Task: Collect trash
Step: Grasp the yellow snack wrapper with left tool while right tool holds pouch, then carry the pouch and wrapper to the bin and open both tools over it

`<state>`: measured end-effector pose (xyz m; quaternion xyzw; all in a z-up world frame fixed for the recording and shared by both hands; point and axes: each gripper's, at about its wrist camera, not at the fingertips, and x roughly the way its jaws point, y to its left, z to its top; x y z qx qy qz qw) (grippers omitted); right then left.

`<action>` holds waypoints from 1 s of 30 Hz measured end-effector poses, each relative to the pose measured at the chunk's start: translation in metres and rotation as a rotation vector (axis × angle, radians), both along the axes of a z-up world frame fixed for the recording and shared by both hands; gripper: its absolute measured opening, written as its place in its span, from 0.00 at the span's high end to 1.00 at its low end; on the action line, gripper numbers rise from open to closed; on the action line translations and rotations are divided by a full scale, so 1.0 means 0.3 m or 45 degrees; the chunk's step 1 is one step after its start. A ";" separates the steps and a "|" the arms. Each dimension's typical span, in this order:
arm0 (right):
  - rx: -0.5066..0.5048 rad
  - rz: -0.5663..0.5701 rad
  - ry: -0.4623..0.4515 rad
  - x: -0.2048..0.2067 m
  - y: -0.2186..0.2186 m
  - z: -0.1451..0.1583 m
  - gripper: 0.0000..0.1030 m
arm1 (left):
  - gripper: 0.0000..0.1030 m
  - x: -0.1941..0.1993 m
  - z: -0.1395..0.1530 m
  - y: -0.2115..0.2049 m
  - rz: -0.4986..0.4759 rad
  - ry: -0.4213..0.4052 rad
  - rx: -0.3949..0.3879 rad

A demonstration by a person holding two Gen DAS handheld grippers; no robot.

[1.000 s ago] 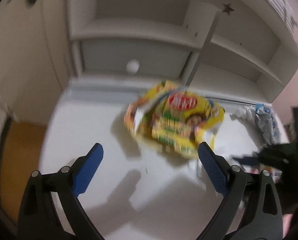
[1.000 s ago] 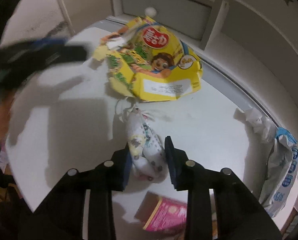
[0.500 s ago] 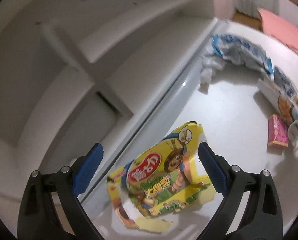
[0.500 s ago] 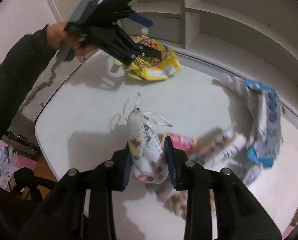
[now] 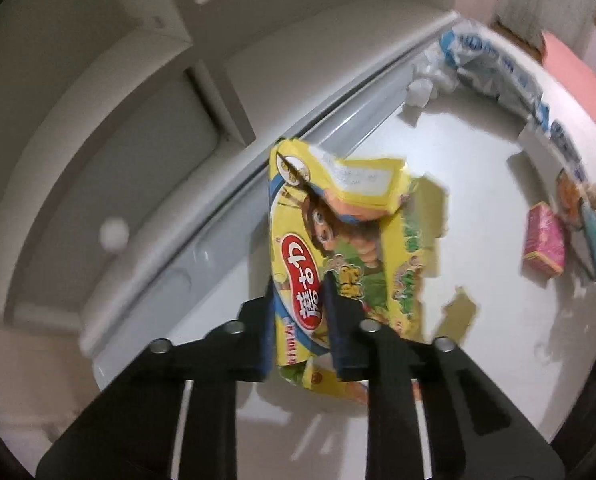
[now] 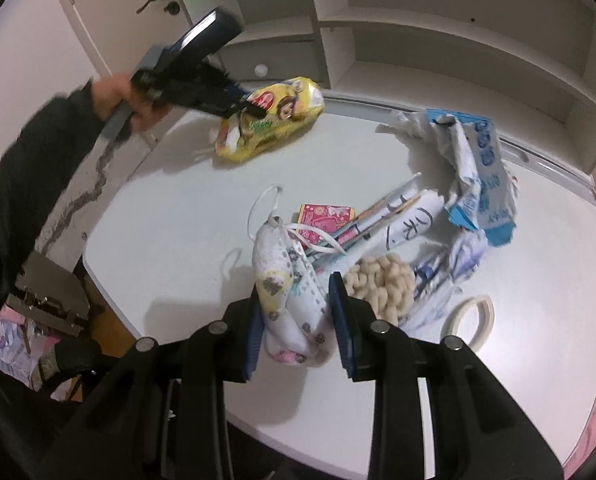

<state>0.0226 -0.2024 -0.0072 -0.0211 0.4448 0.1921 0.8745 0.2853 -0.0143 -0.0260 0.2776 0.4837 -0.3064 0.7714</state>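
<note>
- The left gripper has just been closing, and its blue pads now pinch the near end of a crumpled yellow snack box, which stands between them.
- Seen from the right wrist camera, that box lies at the far left of the white table, close to the white shelf unit behind it; the left gripper meets it from the left, held in a hand with a dark sleeve.
- The right gripper is clamped on a bunched white face mask with small printed figures; its ear loops stick out on the far side.
- The mask sits at the near middle of the table; whether it rests on the top or hangs clear cannot be told.
- Just right of the mask lies a loose heap of trash: a small pink box, a white wrapper with black marks, a knot of cream yarn and a torn blue and white bag running to the far right.
- A roll of tape lies flat at the near right, apart from the heap.
- In the left wrist view the pink box and the blue and white bag lie well to the right of the yellow box.
</note>
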 end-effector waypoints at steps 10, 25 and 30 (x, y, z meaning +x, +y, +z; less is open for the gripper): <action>0.126 -0.281 -0.143 -0.234 -0.204 0.078 0.70 | 0.97 -0.301 0.230 -0.039 0.329 -0.200 -0.218; 0.135 -1.173 -0.210 -0.875 -0.863 -0.098 0.70 | 0.97 -0.937 0.383 -0.945 -0.306 -0.223 -0.500; 0.153 -1.464 -0.151 -1.097 -1.053 -0.230 0.70 | 0.97 -1.200 0.248 -1.287 -0.557 -0.109 -0.487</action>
